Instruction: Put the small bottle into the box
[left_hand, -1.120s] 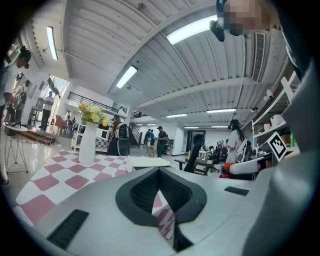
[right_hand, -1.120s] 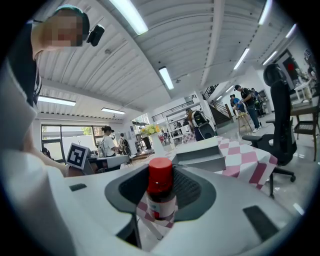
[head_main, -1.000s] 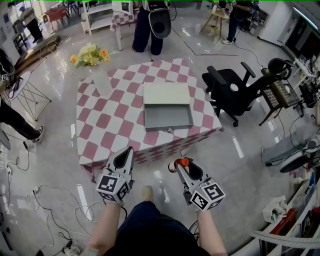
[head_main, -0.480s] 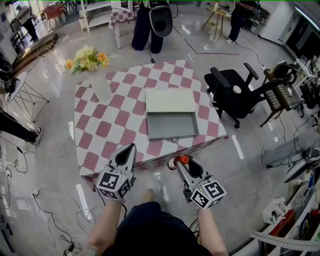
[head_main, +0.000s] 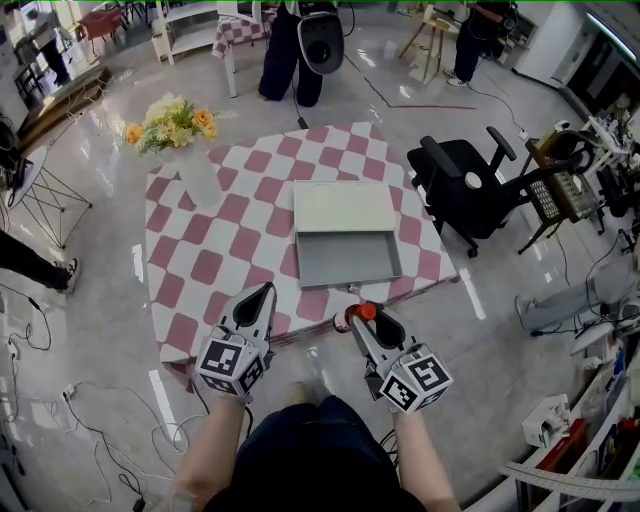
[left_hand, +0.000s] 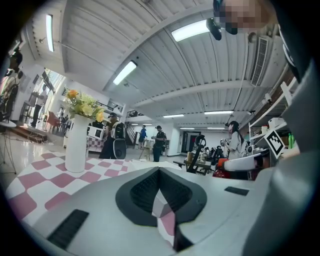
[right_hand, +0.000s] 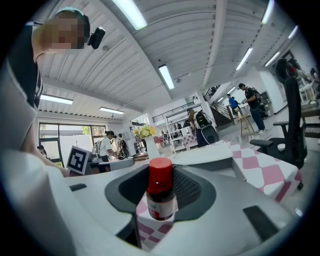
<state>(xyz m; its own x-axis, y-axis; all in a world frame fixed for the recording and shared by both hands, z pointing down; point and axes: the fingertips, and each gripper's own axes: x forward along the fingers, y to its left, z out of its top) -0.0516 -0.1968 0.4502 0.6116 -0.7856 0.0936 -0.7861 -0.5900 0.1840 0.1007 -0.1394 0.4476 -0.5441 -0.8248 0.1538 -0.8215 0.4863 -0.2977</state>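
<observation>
Here, right gripper (head_main: 358, 318) jaws grip one small bottle (right_hand: 161, 190); left gripper (head_main: 264, 293) jaws closed.

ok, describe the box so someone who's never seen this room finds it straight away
Mid-floor stands a table with a pink-and-white checked cloth. On its right half, near the front edge, lies the box: a shallow grey tray, open, its pale lid laid flat behind it. Its only neighbour on the table, a white vase of flowers at the far left corner, stands tall.
</observation>
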